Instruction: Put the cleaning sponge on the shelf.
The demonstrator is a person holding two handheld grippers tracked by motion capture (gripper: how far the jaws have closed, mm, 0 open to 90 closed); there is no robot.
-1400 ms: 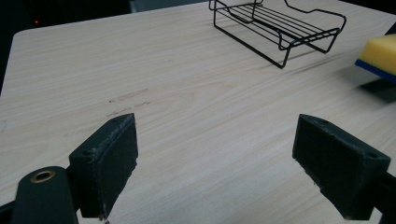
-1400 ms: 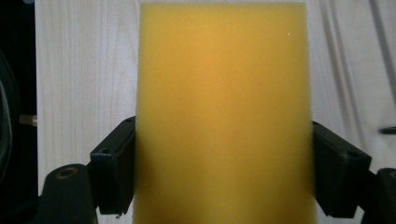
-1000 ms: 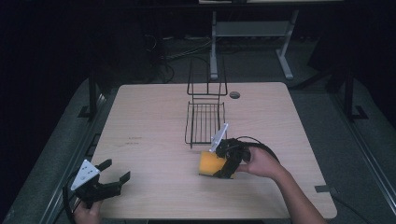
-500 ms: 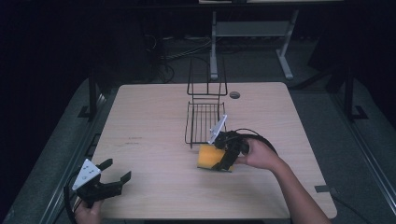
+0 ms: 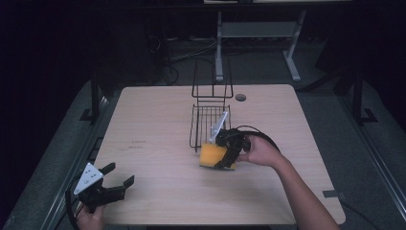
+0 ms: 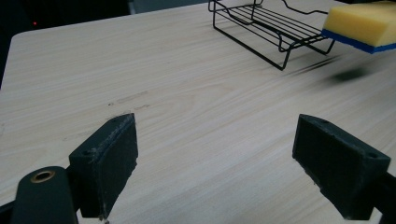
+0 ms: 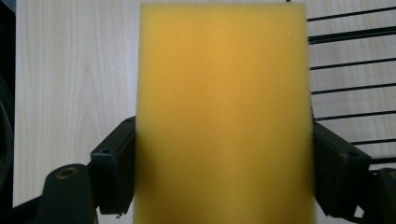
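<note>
The sponge (image 5: 213,155) is yellow with a blue underside, and it is held above the table (image 5: 153,120), a little right of the middle and nearer to the front edge than to the back one.

At the front left corner of the table, the left gripper (image 5: 116,184) sits in the person's left hand (image 5: 88,216), partly over the front edge. Its jaws stand wide apart with nothing between them. In the left gripper view the two black pads (image 6: 111,161) frame only bare wood, and far behind them the sponge (image 6: 362,25) hangs clear of the surface, with a soft shadow on the table below it.

Toward the middle, the wire basket (image 5: 209,120) rests on the table, closer to the back edge; its tall back frame rises on the far side. The sponge is just in front of the basket's near rim, at its right front corner. I cannot tell whether the two touch.

To the right of the sponge, the right gripper (image 5: 226,154) grips it, held by the person's right hand (image 5: 261,153). In the right gripper view the jaws press on both long sides of the sponge (image 7: 224,116), which stands out forward between them, and the basket wires (image 7: 350,60) show on the right of that view.
</note>
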